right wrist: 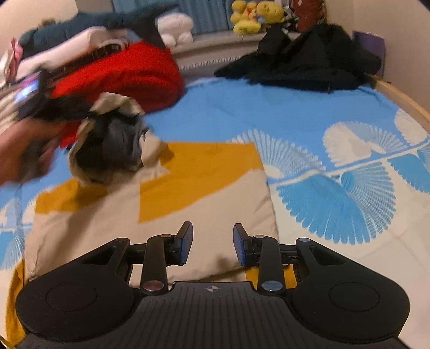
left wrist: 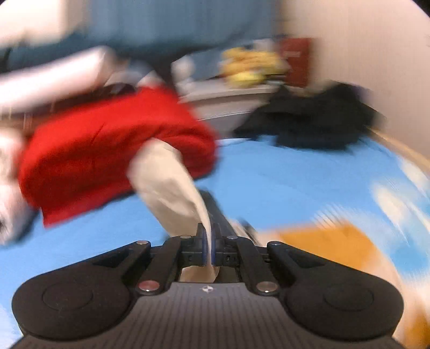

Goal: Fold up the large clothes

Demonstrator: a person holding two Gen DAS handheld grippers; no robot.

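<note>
A beige and mustard garment (right wrist: 166,193) lies partly folded on the blue patterned bed sheet (right wrist: 336,166). My left gripper (left wrist: 207,241) is shut on a beige part of it (left wrist: 172,185) and holds it lifted; that view is blurred. In the right wrist view the left gripper and hand (right wrist: 40,126) show at the left, with a bunched beige and grey piece (right wrist: 113,145) raised off the bed. My right gripper (right wrist: 212,241) is open and empty, low over the near edge of the garment.
A red garment (right wrist: 134,72) lies at the back left on a pile of other clothes. A black garment (right wrist: 303,61) lies at the back right. Yellow plush toys (right wrist: 255,16) sit on the sill. A wooden bed edge (right wrist: 403,99) runs along the right.
</note>
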